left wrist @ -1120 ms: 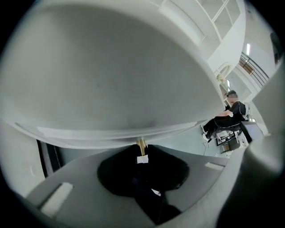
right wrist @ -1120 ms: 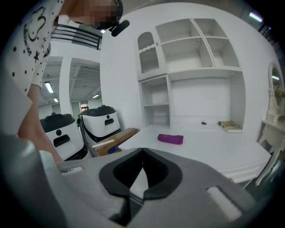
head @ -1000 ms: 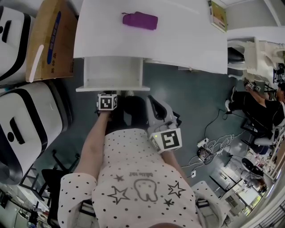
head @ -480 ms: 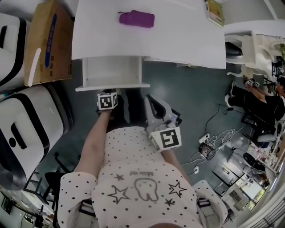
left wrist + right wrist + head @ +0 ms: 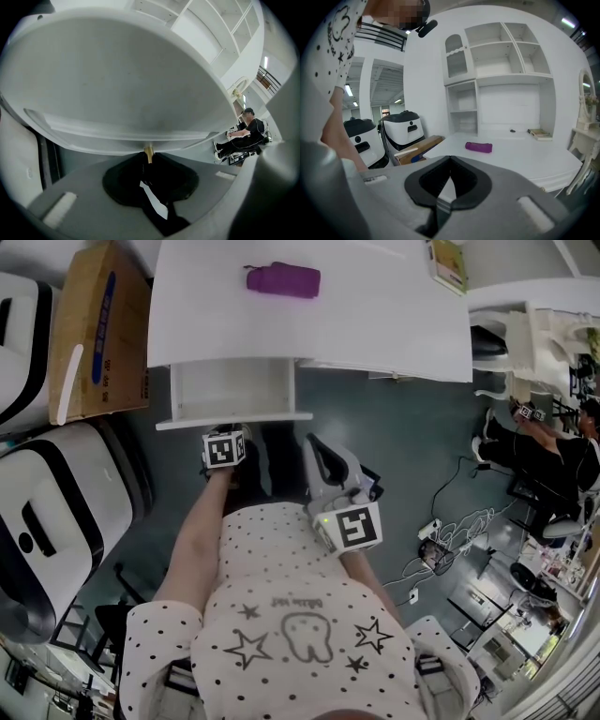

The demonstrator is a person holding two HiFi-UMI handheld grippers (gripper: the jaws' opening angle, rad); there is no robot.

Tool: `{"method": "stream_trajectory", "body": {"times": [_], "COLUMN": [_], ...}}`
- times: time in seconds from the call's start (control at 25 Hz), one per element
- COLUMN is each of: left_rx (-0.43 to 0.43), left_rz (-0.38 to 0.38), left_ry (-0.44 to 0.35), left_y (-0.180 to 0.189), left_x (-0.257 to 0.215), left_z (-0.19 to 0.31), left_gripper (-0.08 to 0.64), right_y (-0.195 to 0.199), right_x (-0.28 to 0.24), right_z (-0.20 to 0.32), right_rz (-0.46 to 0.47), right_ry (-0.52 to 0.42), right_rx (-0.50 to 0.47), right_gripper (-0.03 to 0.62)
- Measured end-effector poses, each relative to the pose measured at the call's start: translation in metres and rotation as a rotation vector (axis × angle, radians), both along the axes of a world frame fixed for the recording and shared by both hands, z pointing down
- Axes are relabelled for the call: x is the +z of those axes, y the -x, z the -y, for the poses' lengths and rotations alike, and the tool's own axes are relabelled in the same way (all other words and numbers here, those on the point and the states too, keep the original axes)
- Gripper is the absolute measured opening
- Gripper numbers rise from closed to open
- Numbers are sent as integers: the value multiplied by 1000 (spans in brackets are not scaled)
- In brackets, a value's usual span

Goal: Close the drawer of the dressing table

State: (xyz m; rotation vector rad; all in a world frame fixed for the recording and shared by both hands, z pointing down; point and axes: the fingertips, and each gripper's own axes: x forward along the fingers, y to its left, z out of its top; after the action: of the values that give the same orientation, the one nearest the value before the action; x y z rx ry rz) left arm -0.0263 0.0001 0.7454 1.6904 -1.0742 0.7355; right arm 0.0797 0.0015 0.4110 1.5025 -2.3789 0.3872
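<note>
The white dressing table (image 5: 375,324) runs across the top of the head view. Its drawer (image 5: 230,390) stands pulled out and looks empty, with the front panel (image 5: 234,418) toward me. My left gripper (image 5: 225,432) is right at that panel. In the left gripper view the panel (image 5: 122,84) fills the frame, and the left gripper (image 5: 148,161) is shut on the small gold knob (image 5: 148,152). My right gripper (image 5: 323,451) hangs shut and empty to the right, away from the drawer. In its own view the right gripper (image 5: 449,161) points over the tabletop (image 5: 525,157).
A purple pouch (image 5: 282,280) and a book (image 5: 447,266) lie on the tabletop. A cardboard box (image 5: 94,329) and white machines (image 5: 56,512) stand at the left. A seated person (image 5: 544,460) and floor cables (image 5: 450,549) are at the right.
The drawer front and my left gripper have edged slightly toward the table. The right gripper has barely moved.
</note>
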Motion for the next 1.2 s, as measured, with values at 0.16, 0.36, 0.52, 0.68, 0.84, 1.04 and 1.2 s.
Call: {"method": "stream_trajectory", "body": {"times": [0.16, 0.36, 0.52, 0.68, 0.84, 1.04, 1.2], "left_rx": [-8, -17, -33, -42, -58, -67, -78], "left_rz": [-2, -10, 4, -2, 0, -13, 8], "left_ry": [-2, -6, 0, -4, -6, -17, -16], "left_y": [1, -2, 2, 2, 2, -1, 4], "left_x": [-2, -1, -3, -4, -3, -1, -5], "left_z": [4, 10, 12, 15, 18, 23, 27], "left_gripper": [75, 75, 74, 74, 74, 74, 74], "right_y": [0, -3, -4, -5, -7, -10, -11], "right_x": [-1, -2, -2, -3, -1, -1, -2], "right_z": [2, 6, 9, 11, 12, 15, 17], "right_rz": [-3, -10, -13, -8, -5, -5, -7], "right_ry": [0, -11, -9, -3, 0, 3, 3], "right_rx": [3, 2, 6, 10, 13, 11, 14], "right_gripper": [-3, -5, -5, -4, -3, -3, -3]}}
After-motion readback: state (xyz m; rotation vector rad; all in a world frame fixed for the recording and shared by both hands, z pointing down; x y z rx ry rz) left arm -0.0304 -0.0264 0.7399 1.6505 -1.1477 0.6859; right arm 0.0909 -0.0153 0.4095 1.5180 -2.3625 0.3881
